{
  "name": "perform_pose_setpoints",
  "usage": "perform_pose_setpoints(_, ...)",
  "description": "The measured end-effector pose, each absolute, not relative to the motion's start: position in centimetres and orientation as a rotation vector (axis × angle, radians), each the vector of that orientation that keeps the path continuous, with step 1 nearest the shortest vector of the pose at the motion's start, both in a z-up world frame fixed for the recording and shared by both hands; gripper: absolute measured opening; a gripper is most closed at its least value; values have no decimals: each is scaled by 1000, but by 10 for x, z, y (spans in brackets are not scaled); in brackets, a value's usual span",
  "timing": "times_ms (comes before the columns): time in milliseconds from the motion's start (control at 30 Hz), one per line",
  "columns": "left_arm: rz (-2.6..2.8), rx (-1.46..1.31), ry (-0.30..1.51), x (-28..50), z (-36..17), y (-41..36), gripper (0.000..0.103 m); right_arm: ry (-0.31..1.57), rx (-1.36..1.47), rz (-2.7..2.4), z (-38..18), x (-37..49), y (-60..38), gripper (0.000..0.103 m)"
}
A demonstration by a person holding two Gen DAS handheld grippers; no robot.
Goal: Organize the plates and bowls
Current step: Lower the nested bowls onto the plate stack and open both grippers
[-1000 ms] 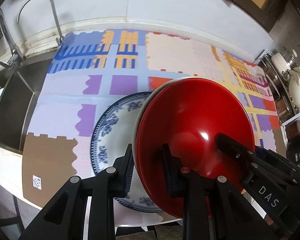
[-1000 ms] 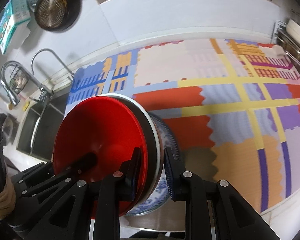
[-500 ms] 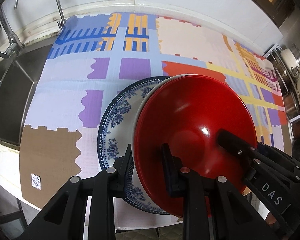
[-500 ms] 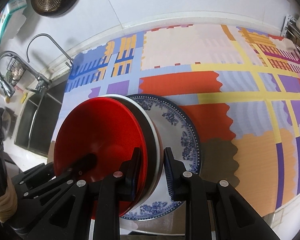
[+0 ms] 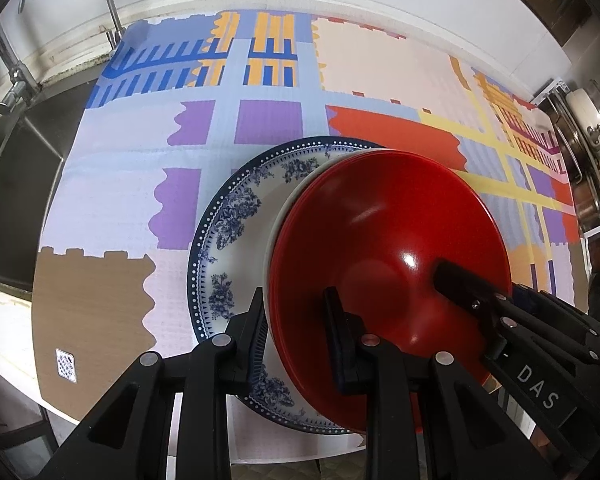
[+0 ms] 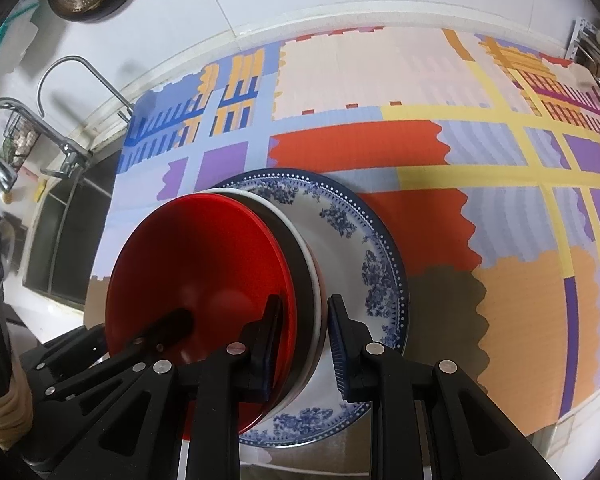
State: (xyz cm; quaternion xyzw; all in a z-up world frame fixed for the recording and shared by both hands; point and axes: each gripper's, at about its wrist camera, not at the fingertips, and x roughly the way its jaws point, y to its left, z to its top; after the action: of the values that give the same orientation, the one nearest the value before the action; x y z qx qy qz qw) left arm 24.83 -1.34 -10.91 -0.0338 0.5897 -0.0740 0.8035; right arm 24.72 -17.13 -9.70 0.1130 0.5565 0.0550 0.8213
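Lowered since the earlier frame, the red bowl stack (image 5: 384, 248) now hangs just over the blue plate (image 5: 236, 216).
Left view, lower centre: left gripper (image 5: 296, 332) clamps its rim. Right view, lower centre: right gripper (image 6: 304, 332) grips the opposite rim; uneven release could tip it.

Glossy red bowl (image 5: 384, 248); glazed blue-patterned plate (image 5: 236, 216).

Opposed downward wrist views (close), seemingly sharing bowls (image 5: 384, 240).
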Motion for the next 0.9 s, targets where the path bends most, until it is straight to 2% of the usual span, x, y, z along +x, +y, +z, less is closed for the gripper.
perform_pose_setpoints(367, -188, -102, 1246, 249, -107, -11, 35, 1177, 258, 134, -97, 247, -173, 26)
perform_pose_setpoints(567, -174, -77, 1167, 241, -90, -3, 49, 1121, 282, 123, -89, 240, -178, 27)
perform_pose_setpoints(633, -175, -67, 1124, 234, -80, 1, 55, 1089, 273, 104, -82, 233, -179, 38)
perform_pose_setpoints(767, -165, -21, 1000, 213, -58, 7, 65, 1000, 245, 46, -61, 210, -180, 39)
perform_pose_setpoints(900, -146, 12, 873, 184, -44, 16, 71, 900, 209, 0, -44, 183, -179, 57)
